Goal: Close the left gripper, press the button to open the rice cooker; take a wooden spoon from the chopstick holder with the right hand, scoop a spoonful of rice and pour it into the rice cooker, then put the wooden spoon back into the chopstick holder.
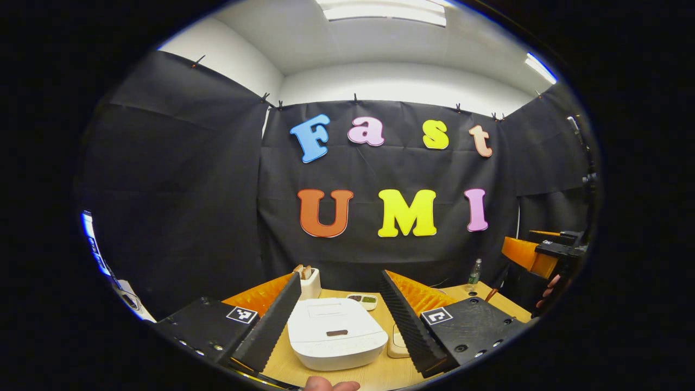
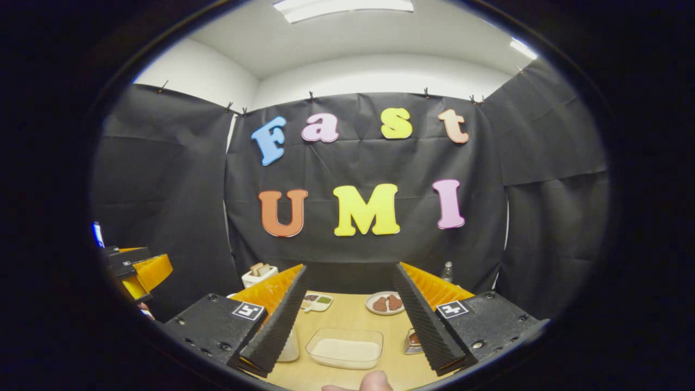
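Two grippers are in my hands, both held above a light wooden table (image 1: pixel 380 374) and both with their fingers spread wide apart, gripping nothing.

From the left gripper view, my left gripper (image 1: pixel 339 317) frames the white rice cooker (image 1: pixel 335 334), which sits on the table between the two fingers with its lid down and a dark button near the front edge of the lid. Neither finger touches it. Behind the cooker's left rear corner stands a white chopstick holder (image 1: pixel 310 283) with wooden handles poking out of its top. Just right of that, farther back, lies a small divided dish (image 1: pixel 362 300) with dark and green contents. A clear bottle (image 1: pixel 474 274) stands at the table's far right edge. At the far right of this view my other gripper shows, held up off the table, with fingers of my hand curled on it.

From the right gripper view, my right gripper (image 2: pixel 350 320) hangs over a clear rectangular container of white rice (image 2: pixel 345 348), which lies between its fingers, untouched. The white holder shows again at the far left behind the left finger. Beyond the rice sits a round plate (image 2: pixel 384 303) with brown pieces. A fingertip (image 2: pixel 374 382) of mine pokes in at the bottom edge.
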`<state>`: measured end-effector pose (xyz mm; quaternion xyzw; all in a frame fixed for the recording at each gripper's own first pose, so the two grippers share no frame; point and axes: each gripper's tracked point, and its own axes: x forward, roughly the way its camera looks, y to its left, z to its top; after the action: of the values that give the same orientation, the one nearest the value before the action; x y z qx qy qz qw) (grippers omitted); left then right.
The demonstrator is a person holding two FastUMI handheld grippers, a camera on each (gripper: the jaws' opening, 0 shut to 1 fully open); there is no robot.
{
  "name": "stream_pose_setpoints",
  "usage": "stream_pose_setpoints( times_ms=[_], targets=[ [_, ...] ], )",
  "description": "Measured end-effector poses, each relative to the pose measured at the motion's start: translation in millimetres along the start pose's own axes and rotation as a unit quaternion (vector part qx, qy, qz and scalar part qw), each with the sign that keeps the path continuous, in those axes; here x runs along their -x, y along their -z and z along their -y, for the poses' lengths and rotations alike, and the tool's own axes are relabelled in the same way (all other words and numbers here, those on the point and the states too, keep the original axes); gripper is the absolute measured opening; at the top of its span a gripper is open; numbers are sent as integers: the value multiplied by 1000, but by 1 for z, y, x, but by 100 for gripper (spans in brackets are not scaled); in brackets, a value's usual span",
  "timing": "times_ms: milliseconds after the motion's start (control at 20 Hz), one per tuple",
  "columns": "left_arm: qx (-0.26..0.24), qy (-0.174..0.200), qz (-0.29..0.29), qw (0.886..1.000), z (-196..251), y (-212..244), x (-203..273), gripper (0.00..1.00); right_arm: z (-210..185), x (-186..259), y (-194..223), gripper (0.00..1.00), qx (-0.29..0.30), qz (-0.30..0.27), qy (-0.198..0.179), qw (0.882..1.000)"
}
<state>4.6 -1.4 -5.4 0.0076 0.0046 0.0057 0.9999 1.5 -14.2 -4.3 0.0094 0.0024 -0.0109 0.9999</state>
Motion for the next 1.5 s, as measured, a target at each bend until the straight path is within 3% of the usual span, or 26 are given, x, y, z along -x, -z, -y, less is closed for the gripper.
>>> stream_pose_setpoints(
  times_ms=[350, 400, 700, 1100, 1250, 1350, 1400, 1500],
  targets=[
    [-1, -2, -17, 1000, 4, 15, 3, 94, 7, 2, 11, 100, -4, -16, 3, 1000],
    [4, 1, -21, 1000, 6, 20, 4, 94, 9, 4, 11, 96, -2, -18, 6, 1000],
    [29, 7, -62, 998, 11, 55, -4, 94, 21, 4, 17, 100, 12, -41, 18, 999],
    [32, 11, -187, 982, 22, 110, -40, 93, 41, -28, 28, 96, -3, -48, 16, 999],
    [33, 14, -249, 968, 26, 140, -59, 65, 57, -45, 33, 96, -10, -46, 20, 999],
    [31, 1, -293, 956, 21, 161, -69, 18, 69, -55, 39, 96, -16, -51, 22, 998],
    [34, 4, -314, 949, 21, 173, -73, 7, 77, -62, 41, 96, -16, -52, 27, 998],
    [53, 10, -344, 937, 21, 188, -79, 2, 92, -71, 50, 96, -22, -61, 36, 997]
  ],
)
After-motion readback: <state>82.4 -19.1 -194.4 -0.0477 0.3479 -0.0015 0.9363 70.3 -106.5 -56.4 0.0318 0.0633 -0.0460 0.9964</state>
